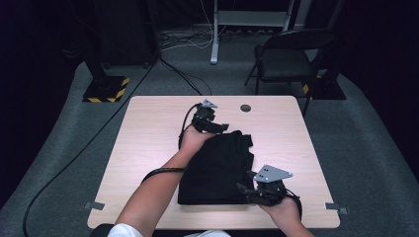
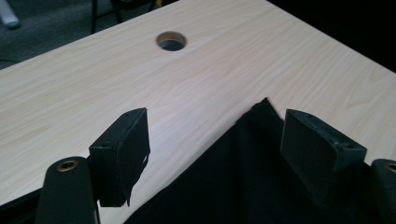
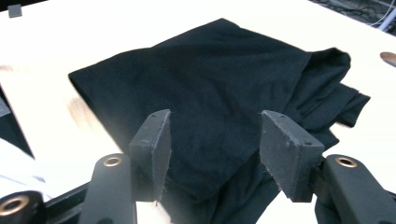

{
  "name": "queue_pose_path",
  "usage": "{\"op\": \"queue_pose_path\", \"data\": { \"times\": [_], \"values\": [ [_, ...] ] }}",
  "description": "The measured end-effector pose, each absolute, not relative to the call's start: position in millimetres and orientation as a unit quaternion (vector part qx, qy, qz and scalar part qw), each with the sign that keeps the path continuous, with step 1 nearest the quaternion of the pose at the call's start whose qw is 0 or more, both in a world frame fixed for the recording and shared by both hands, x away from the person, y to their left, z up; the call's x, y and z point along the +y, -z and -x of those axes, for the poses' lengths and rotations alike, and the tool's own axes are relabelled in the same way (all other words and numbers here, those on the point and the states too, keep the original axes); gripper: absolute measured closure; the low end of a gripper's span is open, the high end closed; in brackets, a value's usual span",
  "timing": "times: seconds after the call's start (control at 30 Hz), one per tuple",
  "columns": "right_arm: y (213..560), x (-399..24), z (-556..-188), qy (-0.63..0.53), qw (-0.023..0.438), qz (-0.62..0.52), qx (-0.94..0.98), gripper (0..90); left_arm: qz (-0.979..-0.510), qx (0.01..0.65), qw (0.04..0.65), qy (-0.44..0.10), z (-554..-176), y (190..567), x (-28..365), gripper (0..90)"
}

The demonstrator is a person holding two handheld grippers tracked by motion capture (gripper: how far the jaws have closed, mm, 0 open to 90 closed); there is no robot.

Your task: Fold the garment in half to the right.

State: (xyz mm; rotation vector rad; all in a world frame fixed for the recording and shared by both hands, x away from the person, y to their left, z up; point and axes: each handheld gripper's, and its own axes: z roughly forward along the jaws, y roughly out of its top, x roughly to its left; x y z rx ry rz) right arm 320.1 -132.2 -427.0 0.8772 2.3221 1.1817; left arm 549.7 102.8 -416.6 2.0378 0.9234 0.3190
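Observation:
A black garment [image 1: 217,168] lies folded on the light wooden table [image 1: 148,138], with bunched folds at its far right side [image 3: 336,93]. My left gripper [image 1: 217,127] hovers at the garment's far corner. Its jaws [image 2: 215,135] stand open, and the pointed cloth corner [image 2: 261,112] lies beneath them, touching neither pad. At the garment's near right corner is my right gripper [image 1: 247,191]. This gripper [image 3: 212,140] is open too, just above the cloth [image 3: 201,74], and no fabric is pinched between its pads.
A round cable hole [image 1: 245,107] sits in the table beyond the garment. Bare wood lies to the left and far side. Grey tape marks [image 1: 94,205] flag the near corners. A black chair [image 1: 286,54] and a yellow-striped stand base [image 1: 106,89] stand on the floor behind.

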Motion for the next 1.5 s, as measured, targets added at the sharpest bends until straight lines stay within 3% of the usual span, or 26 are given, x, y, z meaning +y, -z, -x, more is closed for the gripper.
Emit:
{"op": "queue_pose_path", "data": {
  "times": [0.3,0.43,0.5,0.83,1.5],
  "values": [
    [432,-108,-346,-0.412,0.187,-0.292,0.842,36.6,-0.822,0.392,0.393,-0.127,-552,443,120,22.5],
    [445,-102,-355,-0.392,0.172,-0.285,0.857,36.9,-0.831,0.387,0.382,-0.12,-548,457,112,22.5],
    [461,-99,-362,-0.375,0.143,-0.29,0.869,37.1,-0.834,0.387,0.377,-0.114,-547,464,105,22.6],
    [490,-108,-361,-0.329,0.112,-0.31,0.885,38.2,-0.852,0.361,0.363,-0.112,-545,480,63,22.3],
    [497,-112,-352,-0.336,0.09,-0.335,0.876,38.6,-0.867,0.351,0.332,-0.123,-553,497,31,20.1]
  ]
}}
